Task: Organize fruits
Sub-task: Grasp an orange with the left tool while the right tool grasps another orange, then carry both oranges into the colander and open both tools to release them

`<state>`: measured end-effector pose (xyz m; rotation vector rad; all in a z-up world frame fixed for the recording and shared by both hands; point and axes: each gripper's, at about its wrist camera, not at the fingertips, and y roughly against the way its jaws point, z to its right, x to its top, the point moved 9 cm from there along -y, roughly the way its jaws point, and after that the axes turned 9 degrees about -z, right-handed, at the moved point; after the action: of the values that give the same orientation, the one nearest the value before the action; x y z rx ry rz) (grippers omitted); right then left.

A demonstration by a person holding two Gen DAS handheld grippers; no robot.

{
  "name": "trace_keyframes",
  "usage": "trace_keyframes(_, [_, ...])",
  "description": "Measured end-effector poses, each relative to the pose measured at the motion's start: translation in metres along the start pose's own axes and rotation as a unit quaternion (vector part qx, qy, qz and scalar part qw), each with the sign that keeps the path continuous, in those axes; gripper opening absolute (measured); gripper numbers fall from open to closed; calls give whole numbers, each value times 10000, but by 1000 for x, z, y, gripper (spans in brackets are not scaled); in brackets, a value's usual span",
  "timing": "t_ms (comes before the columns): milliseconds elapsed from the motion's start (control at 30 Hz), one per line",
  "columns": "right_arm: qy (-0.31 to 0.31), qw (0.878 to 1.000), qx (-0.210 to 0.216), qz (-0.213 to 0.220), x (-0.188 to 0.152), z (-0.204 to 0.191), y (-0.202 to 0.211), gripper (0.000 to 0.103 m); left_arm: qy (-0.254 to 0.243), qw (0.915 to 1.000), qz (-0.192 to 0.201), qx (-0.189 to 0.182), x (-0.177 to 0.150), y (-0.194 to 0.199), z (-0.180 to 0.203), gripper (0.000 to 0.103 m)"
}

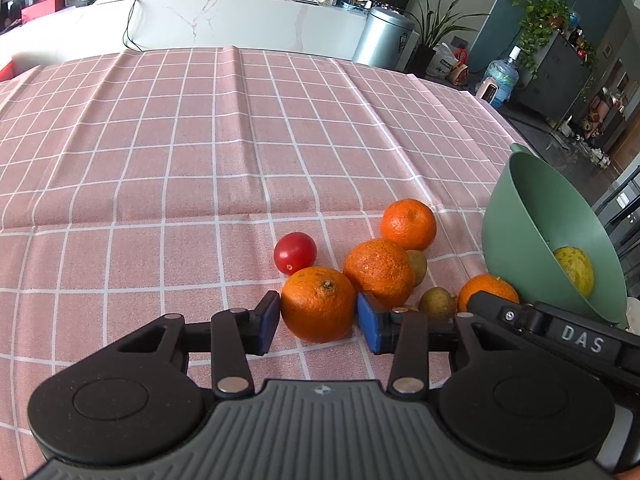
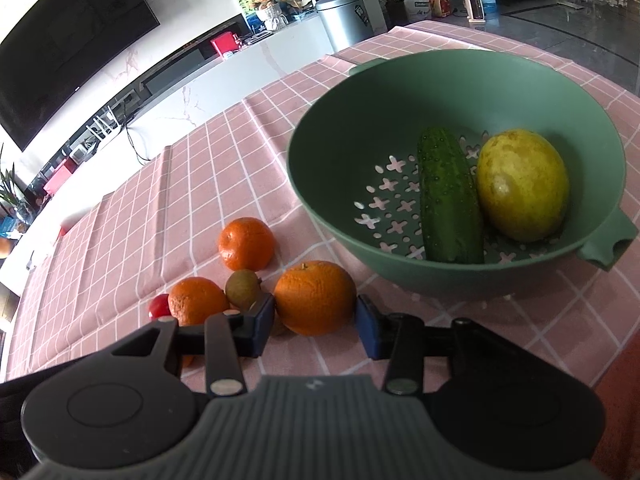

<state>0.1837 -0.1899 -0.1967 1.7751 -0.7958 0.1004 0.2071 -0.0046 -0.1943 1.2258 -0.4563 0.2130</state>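
Beside the green colander point(image 2: 320, 184), left of it, each gripper brackets an orange on the checked cloth point(image 1: 160, 160): left gripper point(image 1: 318, 322) pads against its orange point(image 1: 318, 304), right gripper point(image 2: 315, 326) pads flanking another orange point(image 2: 315, 297), contact unclear. Cucumber point(image 2: 448, 196) and yellow fruit point(image 2: 522, 184) lie inside the colander. Small brown fruit point(image 2: 243, 289) is partly hidden.

raised letters "das" stand on the right gripper point(image 1: 496, 300) body.

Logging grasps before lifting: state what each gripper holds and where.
Left gripper clamps the near orange across its sides; right gripper clamps the orange beside the colander likewise. Both oranges rest on the tablecloth.
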Motion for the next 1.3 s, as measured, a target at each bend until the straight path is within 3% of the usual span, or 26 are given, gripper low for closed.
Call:
trace_keyframes(367, [597,9976,331,125,-8,-14,35,40,-21,9997,190,156,-7,29,1,47])
trace_keyframes(633, [774,9950,620,128,-10,-10,59,40,-48,9991,419,-70,-5,58,22,47])
trace_keyframes(967, [810,9934,727,360,5,22,99,40,-435,9955,622,-559,14,79,87,47])
trace_keyframes(1300, [936,9939,272,513,35,61,115,40,-1055,9894,521,-852,40,61,155,47])
